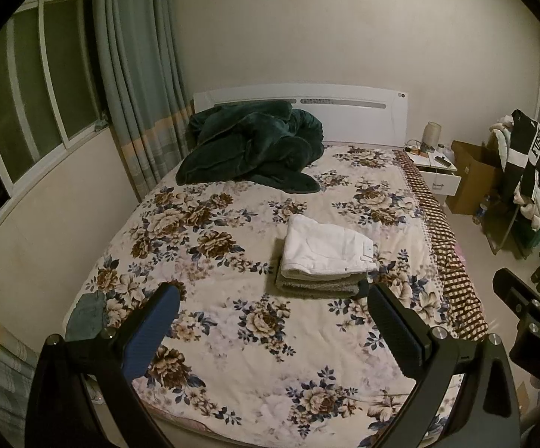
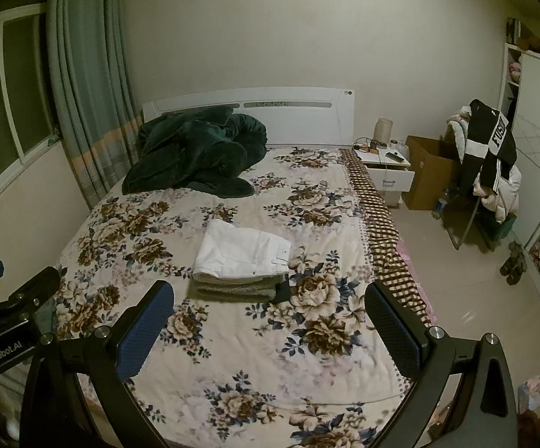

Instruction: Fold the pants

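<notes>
Pants: your white pants [image 1: 324, 248] lie folded flat, topmost of one stack on the bed; the stack sits toward the bed's right edge, about halfway between headboard and foot
Stack: you can count three layers at the near side; the white pants, a grey-green folded piece [image 1: 315, 285] under them, and a dark piece [image 1: 362, 288] poking out at the stack's near right corner; what those two lower pieces are you cannot tell
Left gripper: your left gripper [image 1: 275, 321] hangs above the foot end of the bed with its two fingers spread wide and nothing between them; it is apart from the stack
Right gripper: your right gripper [image 2: 270, 319] has its fingers equally wide, empty, above the foot end near the bed's right edge
Bed: the floral bedspread [image 1: 232, 231] covers it; one dark green blanket [image 1: 255, 145] is heaped at the headboard end, toward the left corner
Nightstand: one white nightstand [image 1: 438, 171] stands just beside the bed's far right corner; its single drawer is pulled out, contents hidden; small items on top, too small to count
Box: one brown cardboard box [image 1: 471, 175] beside the nightstand, flaps up; its inside is not visible to you
Chair: one chair [image 2: 490, 171] well apart on the right, draped with clothes
</notes>
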Tool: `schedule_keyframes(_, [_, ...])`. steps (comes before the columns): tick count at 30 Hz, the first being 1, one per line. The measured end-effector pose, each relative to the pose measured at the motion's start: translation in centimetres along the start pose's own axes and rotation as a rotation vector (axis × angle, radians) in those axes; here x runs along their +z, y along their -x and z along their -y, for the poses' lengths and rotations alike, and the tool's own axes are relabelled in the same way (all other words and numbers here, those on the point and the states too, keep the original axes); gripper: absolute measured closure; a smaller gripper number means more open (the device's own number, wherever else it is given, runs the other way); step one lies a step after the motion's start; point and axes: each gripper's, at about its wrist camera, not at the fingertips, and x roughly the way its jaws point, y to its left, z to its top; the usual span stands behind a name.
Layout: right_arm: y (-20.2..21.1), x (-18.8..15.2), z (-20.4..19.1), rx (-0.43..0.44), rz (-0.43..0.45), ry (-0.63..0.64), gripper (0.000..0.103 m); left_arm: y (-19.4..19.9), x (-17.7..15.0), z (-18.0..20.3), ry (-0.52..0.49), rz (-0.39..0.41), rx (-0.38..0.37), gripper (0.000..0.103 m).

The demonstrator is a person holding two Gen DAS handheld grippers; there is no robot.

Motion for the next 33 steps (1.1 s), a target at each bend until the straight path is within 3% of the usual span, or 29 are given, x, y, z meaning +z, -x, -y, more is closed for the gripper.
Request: schedule_keyframes(33, [-0.3,-1.0,1.2,0.018,-0.023,-0.008,0.000,0.7,0.2,0.8,-0.010,-0.009,-0.008,0.000])
